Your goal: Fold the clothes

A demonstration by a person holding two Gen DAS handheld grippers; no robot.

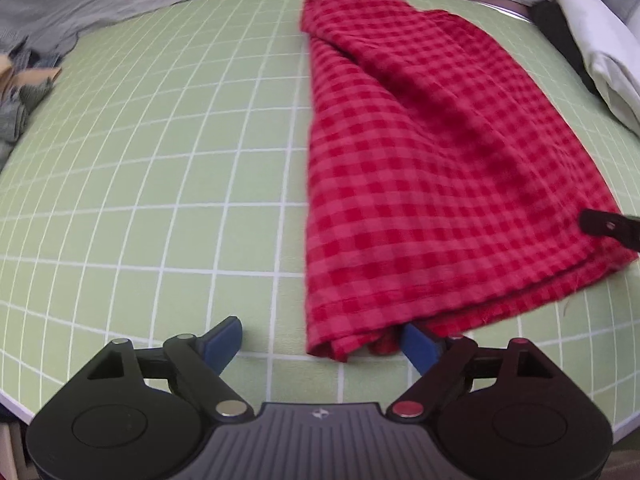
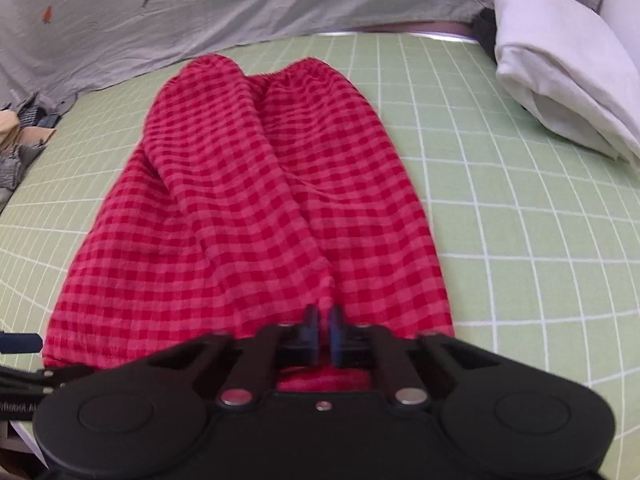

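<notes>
A red checked garment (image 1: 420, 168) lies folded lengthwise on the green grid mat (image 1: 160, 160), its gathered waistband at the far end. My left gripper (image 1: 324, 340) is open at the garment's near left corner, with that corner lying between its blue fingers (image 1: 224, 340). In the right wrist view the same garment (image 2: 248, 208) stretches away from me. My right gripper (image 2: 325, 332) is shut on its near hem at the middle. The right gripper's tip also shows at the right edge of the left wrist view (image 1: 612, 228).
A folded white cloth (image 2: 560, 64) lies at the far right of the mat (image 2: 520, 220). A grey sheet with carrot prints (image 2: 240, 4) runs along the back. A heap of grey and tan clothes (image 1: 20, 92) sits at the far left.
</notes>
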